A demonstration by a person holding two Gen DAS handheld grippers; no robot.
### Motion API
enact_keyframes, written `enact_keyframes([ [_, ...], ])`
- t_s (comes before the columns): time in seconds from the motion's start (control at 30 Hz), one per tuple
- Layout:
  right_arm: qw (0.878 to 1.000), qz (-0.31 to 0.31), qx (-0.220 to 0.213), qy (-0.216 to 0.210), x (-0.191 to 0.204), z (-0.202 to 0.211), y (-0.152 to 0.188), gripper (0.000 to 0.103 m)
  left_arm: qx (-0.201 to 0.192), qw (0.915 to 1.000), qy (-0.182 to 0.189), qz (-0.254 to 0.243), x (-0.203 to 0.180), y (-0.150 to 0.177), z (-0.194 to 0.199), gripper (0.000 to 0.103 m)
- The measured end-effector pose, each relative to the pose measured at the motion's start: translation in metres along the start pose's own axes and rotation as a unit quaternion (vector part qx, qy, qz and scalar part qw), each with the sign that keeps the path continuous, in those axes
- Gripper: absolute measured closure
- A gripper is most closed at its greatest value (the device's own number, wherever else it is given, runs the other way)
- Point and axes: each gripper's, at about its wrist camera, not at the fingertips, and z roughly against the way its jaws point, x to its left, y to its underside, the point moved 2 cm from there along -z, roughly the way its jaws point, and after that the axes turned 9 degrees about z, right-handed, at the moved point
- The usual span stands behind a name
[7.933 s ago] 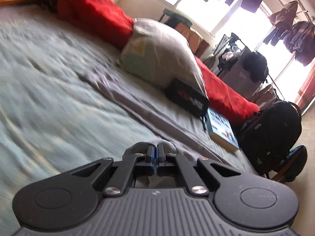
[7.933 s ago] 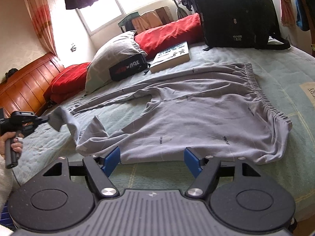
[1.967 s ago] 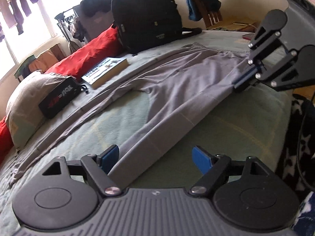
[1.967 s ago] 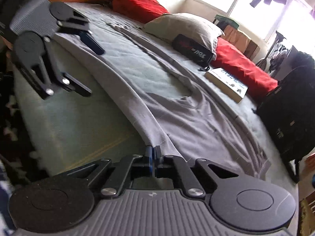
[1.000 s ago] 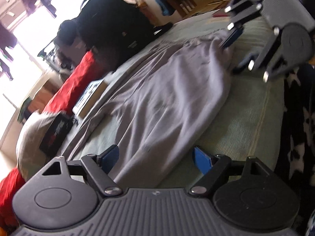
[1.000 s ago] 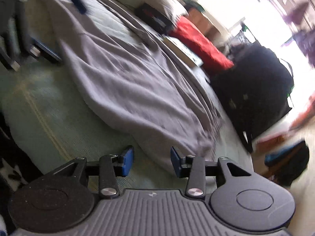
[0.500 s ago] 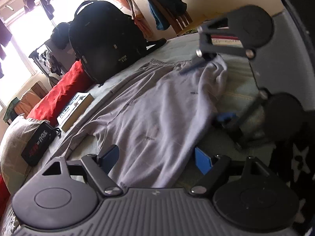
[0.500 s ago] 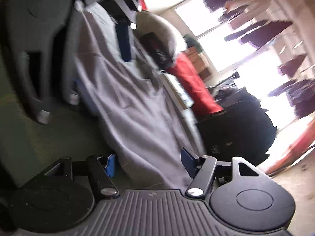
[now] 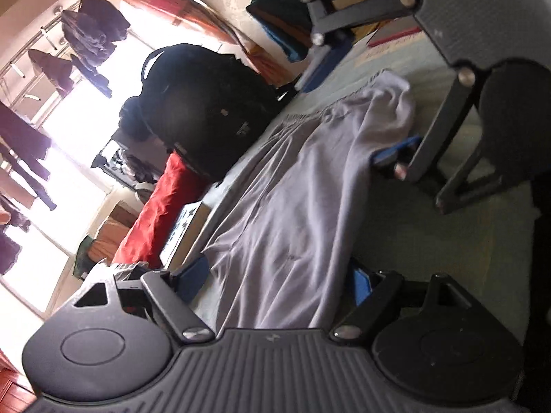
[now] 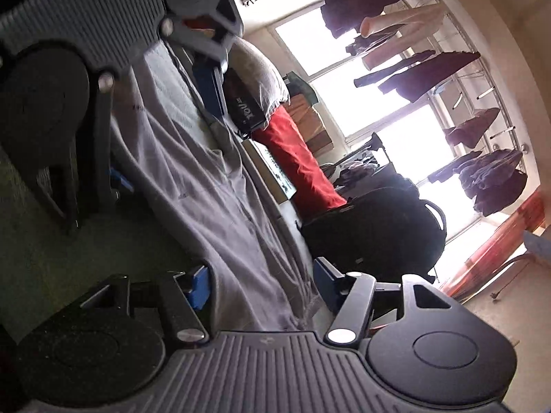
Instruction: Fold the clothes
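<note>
Both grippers straddle grey trousers (image 9: 296, 206): left gripper (image 9: 275, 280) spread wide, right gripper (image 10: 261, 284) closing (pads not pressing).

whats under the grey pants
The grey pants lie spread on the green bedspread, which shows bare beside them. Whatever lies beneath the cloth itself is covered. Along their far edge sit a book and a black backpack, beside, not under.

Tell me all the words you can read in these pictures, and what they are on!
"YOU": white letters on the flat black pouch leaning on the grey pillow.
Small dark print on the grey cloth trousers: too blurred to read.
Cover of the flat book: too small to read.
Label on the big black backpack: too small to read.
</note>
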Motion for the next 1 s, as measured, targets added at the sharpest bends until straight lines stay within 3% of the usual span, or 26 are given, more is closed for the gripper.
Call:
enact_keyframes([
  [0.1, 1.0, -0.01, 0.003, -0.008, -0.001, -0.001, 0.001, 0.056, 0.012, 0.9996, -0.023, 0.015, 0.01, 0.011, 0.001, 0.02],
  [0.13, 1.0, -0.016, 0.004, -0.016, -0.003, -0.001, 0.001, 0.072, 0.017, 0.9992, -0.029, 0.021, 0.014, 0.015, 0.002, 0.029],
  [0.17, 0.999, -0.021, 0.005, -0.027, -0.004, -0.001, 0.001, 0.091, 0.025, 0.9988, -0.03, 0.03, 0.019, 0.018, 0.001, 0.041],
  [0.2, 0.999, -0.027, 0.005, -0.042, -0.004, 0.0, 0.002, 0.097, 0.042, 0.9979, -0.019, 0.045, 0.024, 0.021, -0.001, 0.075],
  [0.23, 0.998, -0.033, 0.006, -0.056, -0.005, 0.002, 0.003, 0.098, 0.062, 0.9961, -0.003, 0.062, 0.028, 0.022, -0.003, 0.096],
  [0.33, 0.994, -0.047, 0.006, -0.095, -0.009, 0.012, 0.006, 0.1, 0.069, 0.9929, 0.027, 0.093, 0.036, 0.024, 0.005, 0.098],
  [0.6, 0.986, -0.075, 0.026, -0.145, -0.023, 0.04, 0.023, 0.101, 0.058, 0.9895, 0.084, 0.102, 0.032, 0.012, 0.041, 0.099],
  [0.7, 0.978, -0.103, 0.037, -0.179, -0.024, 0.047, 0.029, 0.1, 0.067, 0.9884, 0.099, 0.094, 0.025, 0.018, 0.046, 0.098],
  [0.73, 0.973, -0.116, 0.044, -0.195, -0.024, 0.047, 0.031, 0.1, 0.078, 0.9868, 0.104, 0.097, 0.024, 0.021, 0.043, 0.09],
  [0.8, 0.962, -0.147, 0.063, -0.223, -0.024, 0.046, 0.038, 0.099, 0.094, 0.9839, 0.106, 0.109, 0.025, 0.026, 0.042, 0.087],
  [0.9, 0.941, -0.214, 0.078, -0.251, -0.035, 0.047, 0.054, 0.095, 0.095, 0.9806, 0.114, 0.127, 0.032, 0.03, 0.054, 0.074],
  [1.0, 0.91, -0.316, 0.089, -0.254, -0.056, 0.045, 0.079, 0.085, 0.096, 0.9728, 0.132, 0.165, 0.047, 0.032, 0.068, 0.059],
])
